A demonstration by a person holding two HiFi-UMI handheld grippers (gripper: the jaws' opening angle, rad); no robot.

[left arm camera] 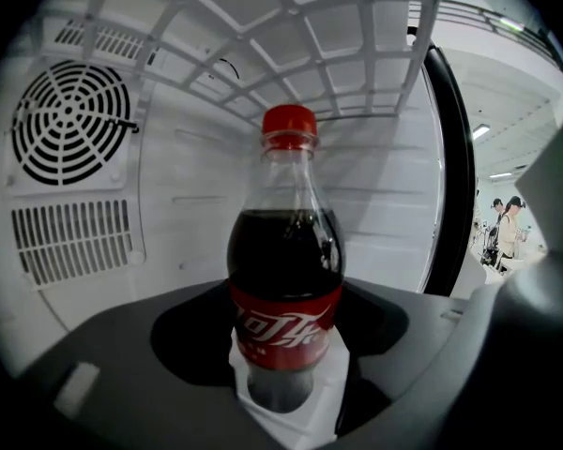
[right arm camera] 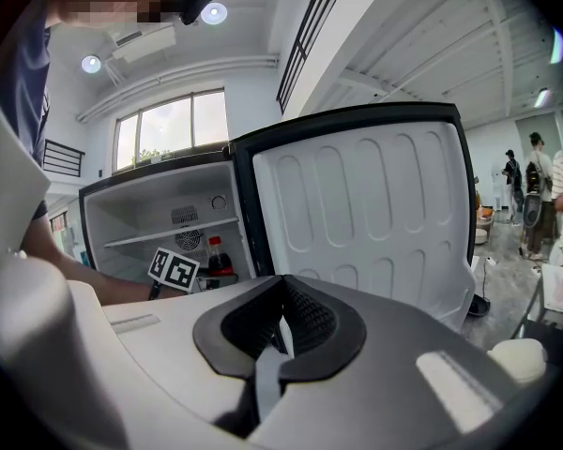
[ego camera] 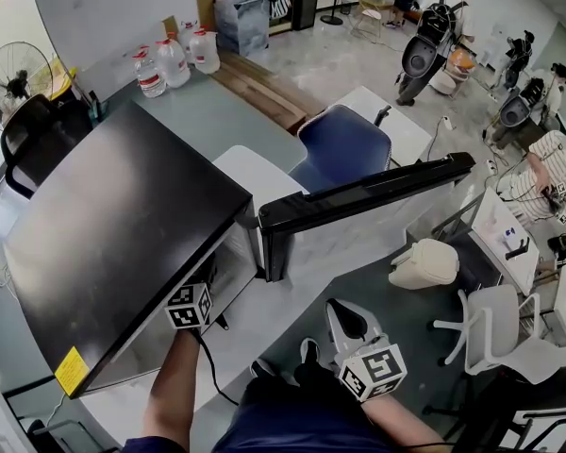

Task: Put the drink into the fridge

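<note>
Pale-floored open workroom, seen from above: a black-topped fridge (ego camera: 123, 234) stands with its door (ego camera: 358, 201) swung wide. A blue chair (ego camera: 344, 149) is behind it and people (ego camera: 434, 26) are far off.

The left gripper (left arm camera: 281, 403) reaches inside the fridge, its white pads closed on the lower body of a cola bottle (left arm camera: 284, 279). The bottle is upright, under a wire shelf (left arm camera: 291, 36) and in front of a round fan grille (left arm camera: 70, 120).

The bottle looks nearly full, so probably fairly heavy. Its plastic is smooth and round and likely gives under pressure. A hold around the labelled section seems best, away from the narrow neck.

Only the right gripper view shows the bottle low in the open compartment. The head view hides it altogether. The right gripper (right arm camera: 272, 345) hangs outside, its jaws together on nothing.
</note>
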